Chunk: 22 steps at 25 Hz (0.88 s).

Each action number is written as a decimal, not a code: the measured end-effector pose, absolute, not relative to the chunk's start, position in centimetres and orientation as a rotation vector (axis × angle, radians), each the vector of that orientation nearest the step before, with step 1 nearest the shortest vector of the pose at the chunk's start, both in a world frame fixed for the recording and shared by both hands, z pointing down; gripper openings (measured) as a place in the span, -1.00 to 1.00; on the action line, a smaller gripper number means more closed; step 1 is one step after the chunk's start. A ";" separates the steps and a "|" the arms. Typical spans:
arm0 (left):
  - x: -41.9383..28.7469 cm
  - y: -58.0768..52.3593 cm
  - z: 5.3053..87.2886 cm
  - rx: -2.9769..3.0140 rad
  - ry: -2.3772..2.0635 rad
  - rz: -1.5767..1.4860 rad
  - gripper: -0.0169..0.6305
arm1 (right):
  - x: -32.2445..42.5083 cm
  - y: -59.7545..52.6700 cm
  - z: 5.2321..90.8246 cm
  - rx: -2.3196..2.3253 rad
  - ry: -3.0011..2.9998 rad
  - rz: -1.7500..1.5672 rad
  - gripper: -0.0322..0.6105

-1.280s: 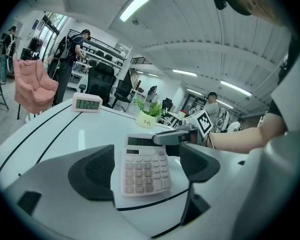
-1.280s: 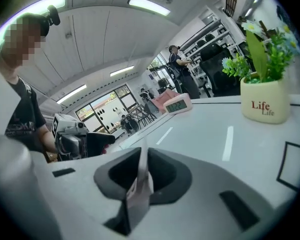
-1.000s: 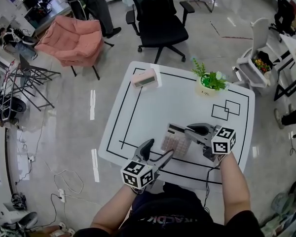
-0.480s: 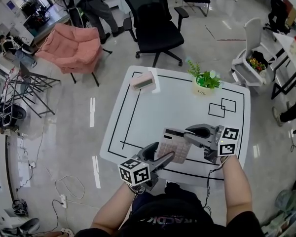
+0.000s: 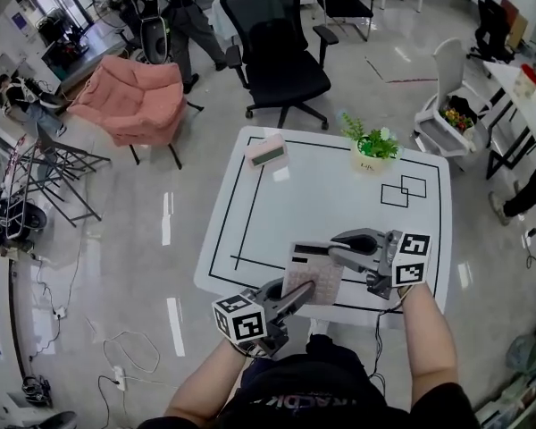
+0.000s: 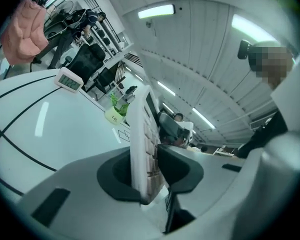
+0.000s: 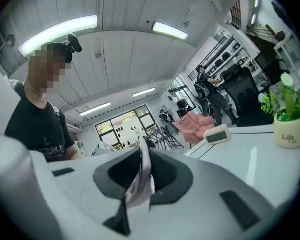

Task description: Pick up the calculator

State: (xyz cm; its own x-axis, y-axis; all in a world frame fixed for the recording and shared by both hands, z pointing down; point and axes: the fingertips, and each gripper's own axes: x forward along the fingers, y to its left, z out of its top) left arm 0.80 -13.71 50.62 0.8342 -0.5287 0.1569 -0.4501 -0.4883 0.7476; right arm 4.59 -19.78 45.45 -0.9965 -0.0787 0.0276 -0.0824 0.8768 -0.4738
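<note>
The calculator [image 5: 314,273], pale with rows of pinkish keys, hangs tilted above the front part of the white table [image 5: 250,204]. My right gripper [image 5: 335,250] is shut on its right side; in the right gripper view the calculator [image 7: 142,176] shows edge-on between the dark pads. My left gripper [image 5: 305,291] holds the near lower edge, its jaws closing with the pads pressed on the calculator [image 6: 142,139] on both faces. In the left gripper view the left gripper [image 6: 151,181] has the keys facing right.
A small pink-framed clock [image 5: 267,151] lies at the table's far left corner and a potted plant [image 5: 370,150] stands at the far right. Black lines mark the tabletop. A black office chair [image 5: 277,52] stands beyond the table, a pink armchair [image 5: 129,96] to the left.
Both grippers have risen with the calculator, lifting it off the table and toward the front edge. The left gripper's jaws, wide open before, have come together on the calculator's near edge.
</note>
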 end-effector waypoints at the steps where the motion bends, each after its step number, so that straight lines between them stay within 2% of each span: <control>1: 0.3 -13.3 50.2 2.160 -0.702 -0.140 -0.63 | 4.1 -19.4 45.1 0.164 -3.041 0.750 -0.72; 13: -6.7 -7.4 45.6 2.148 -0.592 -0.341 -0.74 | -0.5 -13.5 41.2 0.690 -3.083 0.597 -0.62; 22: -13.7 -2.8 43.8 2.233 -0.696 -0.360 -0.74 | 0.8 -7.0 40.6 1.442 -2.842 0.306 -0.60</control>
State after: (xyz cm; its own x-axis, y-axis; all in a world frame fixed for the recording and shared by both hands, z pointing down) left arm -13.73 -2.84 43.80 0.8118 -0.5825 -0.0404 -0.3692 -0.5657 0.7373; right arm 0.76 -7.05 40.57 -0.5929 -0.8046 0.0324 -0.7931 0.5765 -0.1966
